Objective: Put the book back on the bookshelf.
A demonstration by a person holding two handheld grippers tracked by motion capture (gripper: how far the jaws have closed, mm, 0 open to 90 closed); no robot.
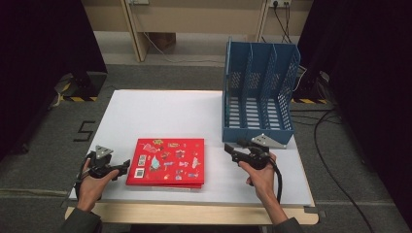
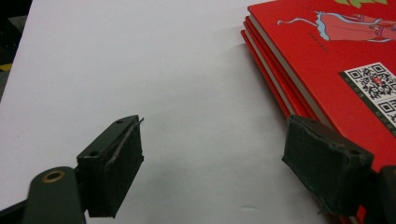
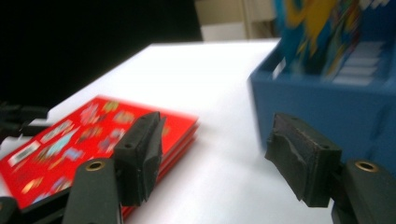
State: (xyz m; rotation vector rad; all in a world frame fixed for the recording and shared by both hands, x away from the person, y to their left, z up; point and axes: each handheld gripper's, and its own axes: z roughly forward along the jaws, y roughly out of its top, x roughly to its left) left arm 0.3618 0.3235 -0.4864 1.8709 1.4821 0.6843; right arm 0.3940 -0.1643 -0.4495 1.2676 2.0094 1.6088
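Likely step is filing the stack of flat red hardcover books (image 1: 166,162) from surface centre into the blue plastic slotted file rack (image 1: 259,92) at 2 o'clock: both grippers (image 2: 212,163) (image 3: 219,156) wide open, empty, so pinch spine edge squarely, lift level.

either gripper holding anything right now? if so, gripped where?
Nothing held. Left gripper is open over bare table beside the red books; right gripper is open between the books and the blue rack.
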